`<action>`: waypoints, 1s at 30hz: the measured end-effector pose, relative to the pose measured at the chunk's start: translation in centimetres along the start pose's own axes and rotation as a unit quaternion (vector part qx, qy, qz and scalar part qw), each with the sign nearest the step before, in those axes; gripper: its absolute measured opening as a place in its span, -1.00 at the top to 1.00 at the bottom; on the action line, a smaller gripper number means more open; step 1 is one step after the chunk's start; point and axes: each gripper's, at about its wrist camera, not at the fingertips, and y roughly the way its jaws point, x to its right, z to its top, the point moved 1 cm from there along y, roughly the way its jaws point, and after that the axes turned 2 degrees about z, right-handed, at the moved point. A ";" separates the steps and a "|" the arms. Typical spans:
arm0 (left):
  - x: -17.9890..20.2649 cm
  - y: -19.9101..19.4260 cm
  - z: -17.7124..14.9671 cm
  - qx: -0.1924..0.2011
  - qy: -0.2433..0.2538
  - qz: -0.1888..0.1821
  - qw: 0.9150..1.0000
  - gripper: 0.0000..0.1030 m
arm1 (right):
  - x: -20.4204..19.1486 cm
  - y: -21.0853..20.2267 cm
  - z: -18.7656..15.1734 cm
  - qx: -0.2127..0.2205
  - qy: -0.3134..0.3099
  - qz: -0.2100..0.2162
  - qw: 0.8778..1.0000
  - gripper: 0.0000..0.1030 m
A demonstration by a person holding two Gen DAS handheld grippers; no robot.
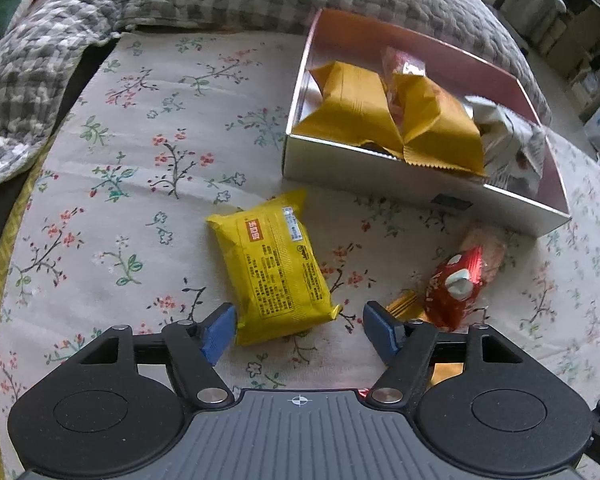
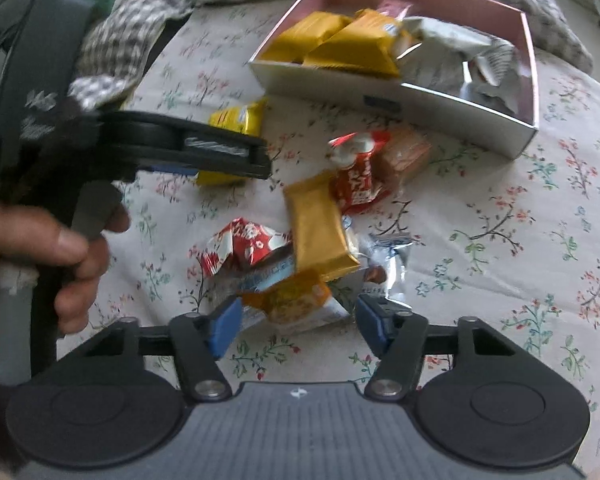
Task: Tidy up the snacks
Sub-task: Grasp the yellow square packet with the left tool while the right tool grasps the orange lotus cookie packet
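A yellow snack packet [image 1: 274,266] lies on the floral sheet, its near end between the open blue fingers of my left gripper [image 1: 298,328]. A red wrapped snack [image 1: 458,286] lies to its right. The white box [image 1: 420,196] behind holds gold packets [image 1: 356,104] and a silver one [image 1: 512,144]. My right gripper [image 2: 298,326] is open above a pile of loose snacks: a gold bar [image 2: 320,228], a red-white wrapper [image 2: 244,246], an orange packet [image 2: 296,298] and a silver packet [image 2: 388,256]. The left gripper [image 2: 236,156] shows from the side over the yellow packet [image 2: 240,118].
A grey checked blanket [image 1: 140,0] lies bunched behind the sheet and box. The box [image 2: 460,114] stands at the far right in the right wrist view, with a red snack [image 2: 358,176] and a pinkish one [image 2: 406,156] in front of it. Room furniture shows at the far right.
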 end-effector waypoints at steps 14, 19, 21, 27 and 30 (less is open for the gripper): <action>0.0 -0.4 -0.5 -0.005 0.034 -0.015 0.999 0.87 | 0.1 -0.8 0.1 0.024 -0.018 -0.012 0.999 0.89; -0.5 -2.0 0.0 0.003 0.018 -0.055 0.998 1.00 | 1.0 -1.3 0.5 0.034 -0.002 -0.020 0.999 0.89; -1.0 -2.6 0.3 0.005 0.007 -0.069 0.998 1.00 | 1.0 -1.4 0.6 0.043 0.000 -0.016 0.999 0.79; -3.1 -3.0 1.1 0.014 -0.035 -0.081 0.996 0.80 | -0.2 -0.9 0.3 0.043 -0.035 -0.013 0.998 0.01; -3.2 -2.2 1.2 0.010 -0.042 -0.069 0.997 0.35 | -0.9 -0.3 0.1 0.028 -0.059 -0.003 0.998 -0.02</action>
